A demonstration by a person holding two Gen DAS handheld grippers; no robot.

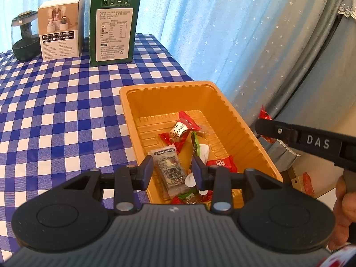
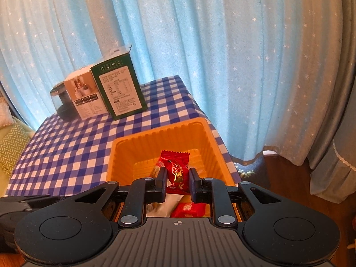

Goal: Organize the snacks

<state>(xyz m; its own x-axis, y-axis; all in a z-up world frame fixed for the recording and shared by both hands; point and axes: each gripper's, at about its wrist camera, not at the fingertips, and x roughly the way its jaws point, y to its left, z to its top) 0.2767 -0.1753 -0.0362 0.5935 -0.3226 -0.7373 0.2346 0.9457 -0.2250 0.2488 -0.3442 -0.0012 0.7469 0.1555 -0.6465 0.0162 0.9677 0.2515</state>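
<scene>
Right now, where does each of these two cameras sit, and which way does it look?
Left wrist: on the left gripper, looking down its open fingers into the orange tray; the right gripper and the person's hand show.
Right wrist: on the right gripper, above the tray, fingers around a red snack packet.
Both share tray, green box and checkered tablecloth.
</scene>
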